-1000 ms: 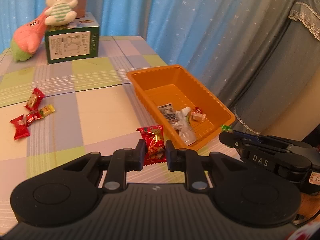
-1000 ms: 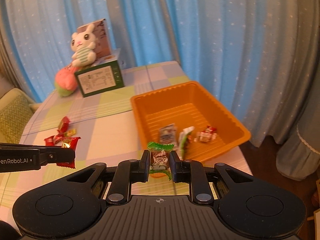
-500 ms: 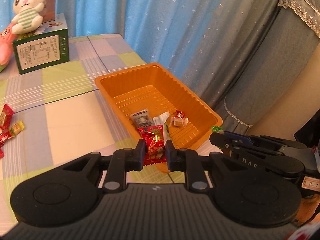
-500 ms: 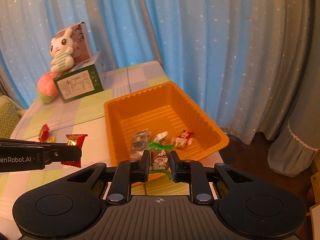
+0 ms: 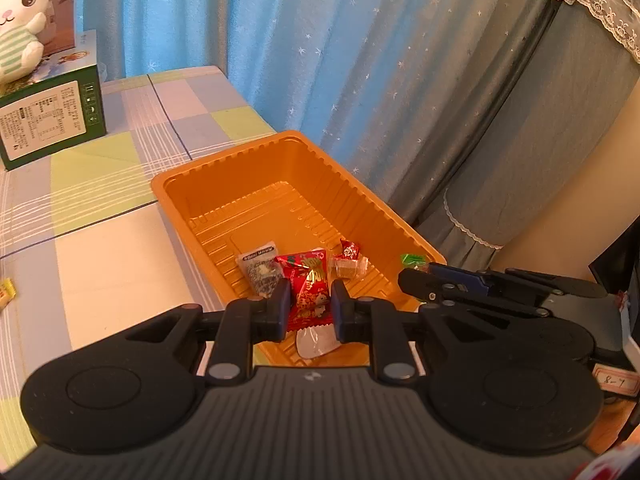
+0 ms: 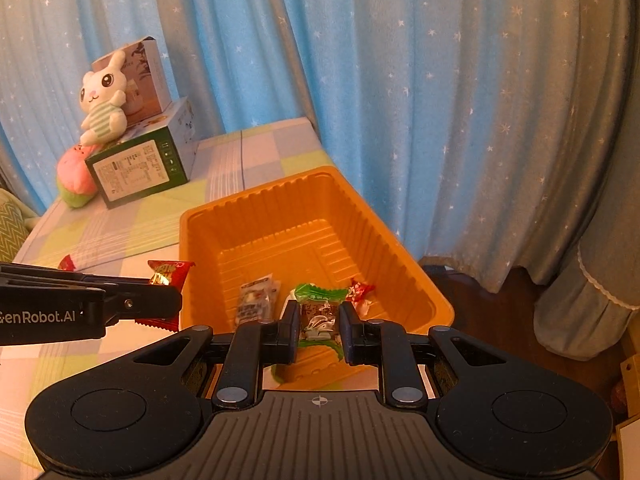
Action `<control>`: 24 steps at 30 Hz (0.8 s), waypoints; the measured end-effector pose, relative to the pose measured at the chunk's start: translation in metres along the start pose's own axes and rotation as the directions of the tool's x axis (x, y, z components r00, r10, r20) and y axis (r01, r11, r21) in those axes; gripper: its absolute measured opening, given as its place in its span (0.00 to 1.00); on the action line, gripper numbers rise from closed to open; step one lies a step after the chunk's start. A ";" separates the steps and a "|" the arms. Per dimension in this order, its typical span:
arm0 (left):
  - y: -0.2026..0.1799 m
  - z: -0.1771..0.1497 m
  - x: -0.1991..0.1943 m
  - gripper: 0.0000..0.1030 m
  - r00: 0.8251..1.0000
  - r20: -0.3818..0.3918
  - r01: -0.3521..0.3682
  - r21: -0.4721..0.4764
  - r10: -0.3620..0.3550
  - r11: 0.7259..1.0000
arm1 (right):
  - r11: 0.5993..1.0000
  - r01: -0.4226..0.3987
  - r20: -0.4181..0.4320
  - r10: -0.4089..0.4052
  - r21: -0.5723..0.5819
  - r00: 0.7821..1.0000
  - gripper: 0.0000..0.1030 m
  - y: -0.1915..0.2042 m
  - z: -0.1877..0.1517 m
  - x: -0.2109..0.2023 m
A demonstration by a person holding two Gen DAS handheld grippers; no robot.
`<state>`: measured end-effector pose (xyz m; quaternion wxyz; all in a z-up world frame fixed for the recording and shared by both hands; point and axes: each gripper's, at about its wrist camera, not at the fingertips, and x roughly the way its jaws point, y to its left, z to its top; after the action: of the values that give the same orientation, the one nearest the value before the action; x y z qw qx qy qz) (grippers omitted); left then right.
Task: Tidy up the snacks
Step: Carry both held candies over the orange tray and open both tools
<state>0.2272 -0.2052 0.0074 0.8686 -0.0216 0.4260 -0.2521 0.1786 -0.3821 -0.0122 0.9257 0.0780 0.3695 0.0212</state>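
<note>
My left gripper (image 5: 307, 307) is shut on a red snack packet (image 5: 308, 288) and holds it above the near end of the orange tray (image 5: 224, 168). My right gripper (image 6: 319, 322) is shut on a green snack packet (image 6: 320, 312) above the near end of the same tray (image 6: 256, 196). The tray holds a grey packet (image 5: 258, 268), a small red candy (image 5: 349, 249), a clear wrapper (image 5: 347, 268) and a white piece (image 5: 316, 340). The right gripper shows in the left wrist view (image 5: 412, 276); the left gripper shows in the right wrist view (image 6: 168, 300).
A green box (image 6: 140, 168) with a bunny plush (image 6: 102, 100) on top and a pink plush (image 6: 74, 176) beside it stands at the table's far end. Loose candies lie on the checked cloth at left (image 6: 67, 263) (image 5: 6, 290). Blue curtains hang behind.
Both grippers have moved forward and right with their packets, from beside the tray to over its near end. The loose candies on the left have slid almost out of view.
</note>
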 end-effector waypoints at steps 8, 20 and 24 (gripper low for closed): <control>0.003 0.009 0.021 0.18 1.000 -0.018 0.004 -0.009 -0.004 1.000 | 1.000 0.009 -0.011 -0.009 0.004 1.000 0.20 -0.006 0.005 0.015; 0.012 0.007 0.039 0.29 0.999 -0.052 -0.019 -0.021 0.018 1.000 | 1.000 0.020 -0.009 -0.020 0.014 1.000 0.20 -0.010 0.008 0.021; 0.024 0.001 0.031 0.33 0.998 -0.041 -0.047 -0.061 0.044 0.997 | 1.000 0.015 -0.010 -0.015 0.018 1.000 0.20 -0.011 0.009 0.021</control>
<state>0.2536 -0.1989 -0.0204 0.8644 -0.0336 0.4512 -0.2195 0.1997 -0.3922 -0.0223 0.9233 0.0834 0.3746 0.0112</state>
